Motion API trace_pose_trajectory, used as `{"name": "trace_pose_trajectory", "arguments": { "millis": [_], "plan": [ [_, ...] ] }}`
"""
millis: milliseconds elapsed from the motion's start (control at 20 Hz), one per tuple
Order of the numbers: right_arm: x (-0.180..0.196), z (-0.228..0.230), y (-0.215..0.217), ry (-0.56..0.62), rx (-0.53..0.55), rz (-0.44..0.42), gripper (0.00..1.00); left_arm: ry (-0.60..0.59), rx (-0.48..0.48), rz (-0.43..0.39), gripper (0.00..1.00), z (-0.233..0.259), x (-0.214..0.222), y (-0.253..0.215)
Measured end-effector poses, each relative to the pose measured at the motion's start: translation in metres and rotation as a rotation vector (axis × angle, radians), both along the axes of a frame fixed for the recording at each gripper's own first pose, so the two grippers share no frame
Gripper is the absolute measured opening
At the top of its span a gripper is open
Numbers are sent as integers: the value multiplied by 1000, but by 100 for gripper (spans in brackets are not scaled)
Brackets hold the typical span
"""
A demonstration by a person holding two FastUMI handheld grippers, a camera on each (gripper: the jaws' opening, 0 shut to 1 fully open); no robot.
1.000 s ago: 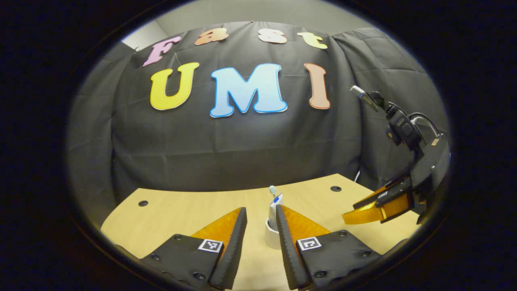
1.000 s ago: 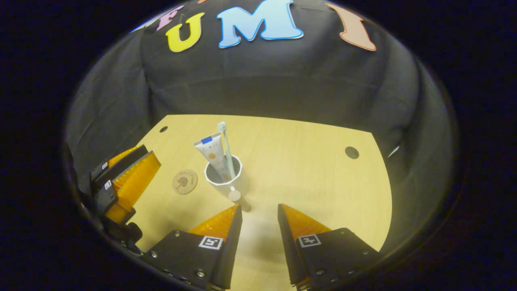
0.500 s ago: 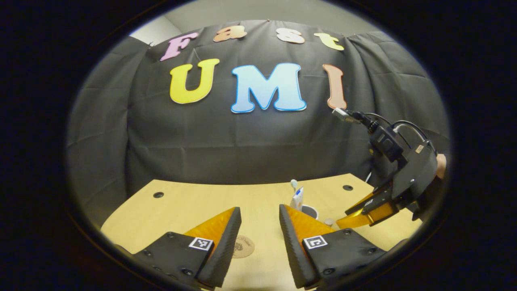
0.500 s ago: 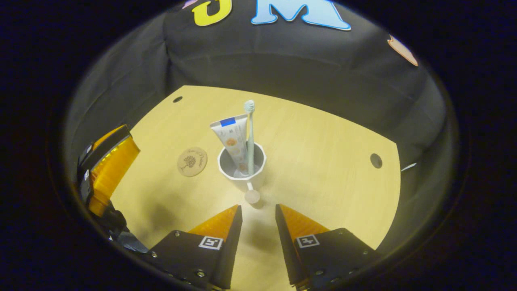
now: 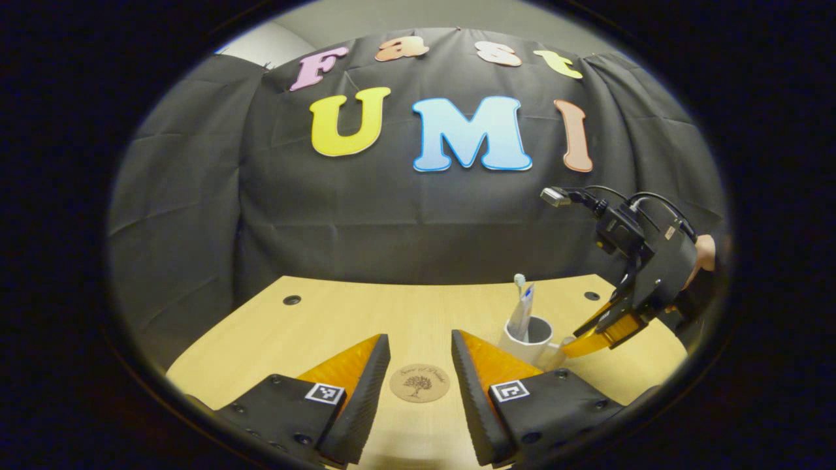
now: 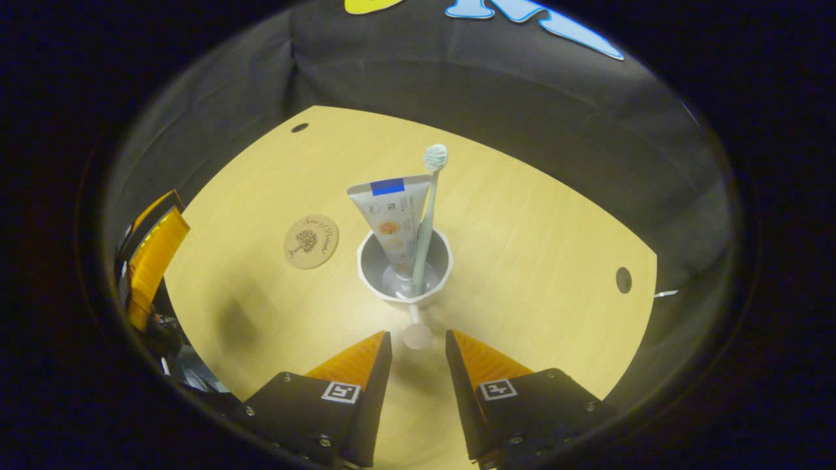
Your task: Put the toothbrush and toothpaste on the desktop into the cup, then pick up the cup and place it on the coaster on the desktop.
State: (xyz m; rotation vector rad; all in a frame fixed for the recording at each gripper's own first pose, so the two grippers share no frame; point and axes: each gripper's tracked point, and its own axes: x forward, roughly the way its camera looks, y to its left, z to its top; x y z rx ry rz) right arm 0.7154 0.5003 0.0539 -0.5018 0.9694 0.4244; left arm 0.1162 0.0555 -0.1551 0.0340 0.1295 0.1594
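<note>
1. Nearest in the right gripper view, the right gripper (image 6: 418,352) hangs over the desktop (image 6: 535,261) with its jaws released and nothing between them; the gap lines up with the round knob at the end of the cup handle (image 6: 417,335), which sits just ahead of the fingertips
2. Just beyond, the white cup (image 6: 405,267) stands upright on the bare wood, its handle pointing straight back toward the right gripper, so the coming grasp probably turns on closing across that handle from this side
3. Inside the cup, the toothpaste (image 6: 390,212) and the toothbrush (image 6: 428,209) both stand with their long axes roughly upright, leaning away from the camera, bristle head on top; the first part of the task looks finished
4. Left of the cup and apart from it, the coaster (image 6: 311,241) lies flat and unoccupied; the cup has not yet been carried there
5. In the left gripper view, the left gripper (image 5: 418,365) is likewise spread and empty, the coaster showing between its fingers; the right gripper is the nearer one to the cup
6. Writing: the coaster bears a tree motif with small script too fine to read; the tube's print is also illegible
</note>
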Motion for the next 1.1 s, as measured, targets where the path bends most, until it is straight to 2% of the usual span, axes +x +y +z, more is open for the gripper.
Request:
{"name": "trace_pose_trajectory", "arguments": {
  "millis": [700,750,800,1100],
  "plan": [
    [14,-36,9,100,-35,26,51,31,-18,185,67,-17,-36,56],
    [19,-35,7,79,-52,24,45,33,-23,196,67,-18,-39,58],
    [19,-36,7,77,-50,21,30,34,-28,210,67,-20,-42,61],
    [22,-39,8,54,-53,30,17,39,-52,246,67,-26,-49,62]
  ]
}}
